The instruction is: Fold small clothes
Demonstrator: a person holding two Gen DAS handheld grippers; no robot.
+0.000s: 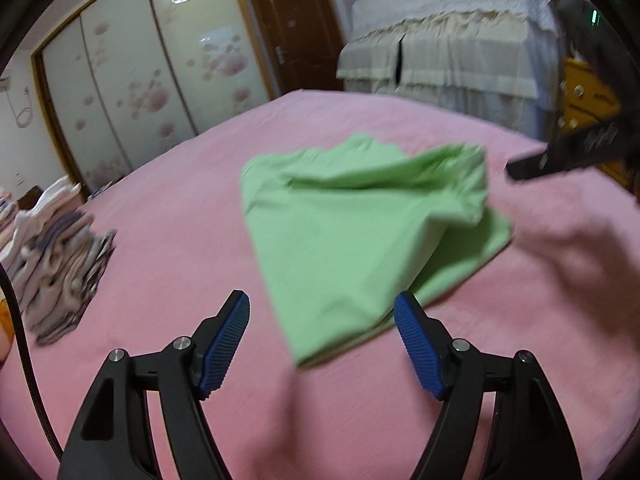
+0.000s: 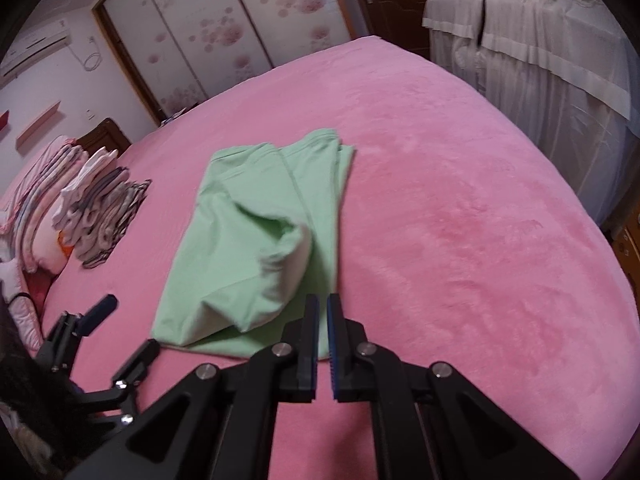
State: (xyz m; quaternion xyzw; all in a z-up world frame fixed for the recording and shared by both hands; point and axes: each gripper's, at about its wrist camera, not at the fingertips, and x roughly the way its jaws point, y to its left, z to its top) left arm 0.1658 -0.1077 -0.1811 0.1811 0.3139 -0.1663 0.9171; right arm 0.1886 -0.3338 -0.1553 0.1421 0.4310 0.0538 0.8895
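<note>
Grippers letting go of a half-folded green garment on the pink bed.

Left gripper (image 1: 322, 346) is standing wide apart with nothing between its pads; right gripper (image 2: 322, 334) is showing only a narrow gap, empty too, just beside the green garment (image 2: 256, 236). One flap is bulging up, so pressing it flat before regripping the near edge looks wise, keeping clear of the folded stack (image 2: 100, 216).

Black tool (image 1: 322, 344) arms — ribbed blue pads, silver screws.

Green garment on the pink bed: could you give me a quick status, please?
Left gripper open, empty. Right gripper slightly parted, holding nothing. Green garment part-folded, top layer bunched. Folded pile well clear.
</note>
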